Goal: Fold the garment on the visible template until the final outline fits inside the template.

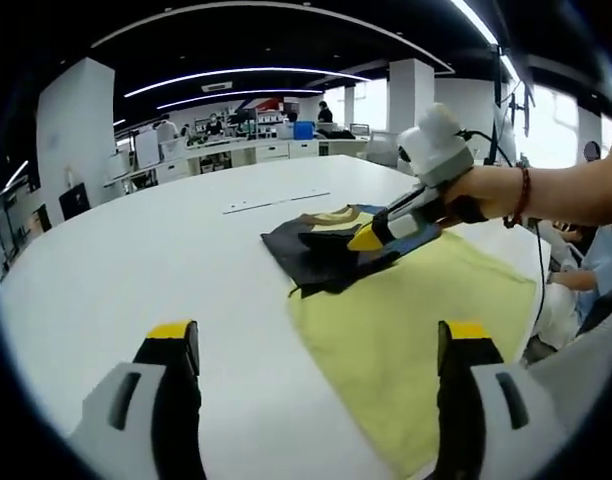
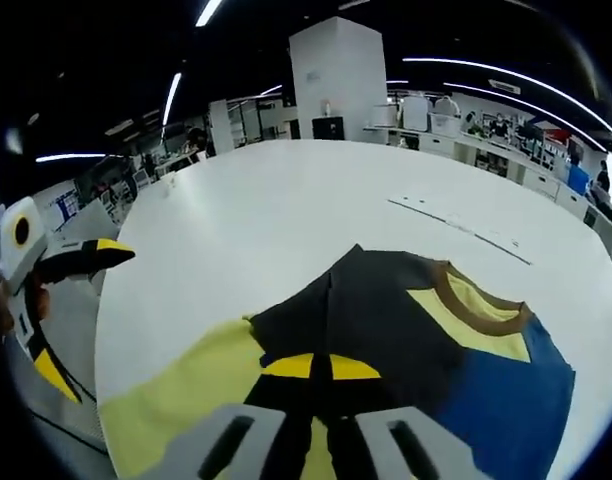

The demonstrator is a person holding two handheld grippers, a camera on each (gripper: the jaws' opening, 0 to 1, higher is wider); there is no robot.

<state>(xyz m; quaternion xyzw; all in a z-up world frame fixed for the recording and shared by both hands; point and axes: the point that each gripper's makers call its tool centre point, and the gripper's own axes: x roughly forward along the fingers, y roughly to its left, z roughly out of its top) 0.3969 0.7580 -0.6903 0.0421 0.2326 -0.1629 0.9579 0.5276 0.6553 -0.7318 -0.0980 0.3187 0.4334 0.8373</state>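
**Ana:** Garment [image 2: 406, 330] first: where does it lie? I make it a dark, blue and yellow piece with a brown collar, bunched at one end of the yellow template [image 1: 426, 330], partly on it and partly spilling onto the white counter [image 1: 136, 260].

**Ben:** Agreed. In the right gripper view the right hand-held gripper [image 2: 314, 368] has its yellow tips drawn together on the dark cloth near a fold line, so I'd call it clamped on the garment. From the left gripper view you can see it [image 1: 369, 238] from the side, tips buried in the fabric, with a hand [image 1: 486, 190] on the handle.

**Ana:** And the left hand-held gripper [image 1: 321, 345]?

**Ben:** Jaws wide apart, holding nothing, hovering over the counter and the near edge of the template, well apart from the cloth. It also shows at the left edge of the right gripper view [image 2: 61, 300].

**Ana:** So what could go wrong?

**Ben:** My guess: with just one pinch point, pulling a fold across would drag the whole bundle rather than turn it, because nothing anchors the other side. The garment could slide further off the template onto the counter.

**Ana:** The template looks like loose sheet too. Could it shift?

**Ben:** Possibly, if the cloth tugs it. And I can't tell how many layers the right jaws have caught. Too many, and the fold comes out lumpy, with an outline that overhangs the template edge.

**Ana:** So the idle one should pin a corner.

**Ben:** That's how I'd judge it.
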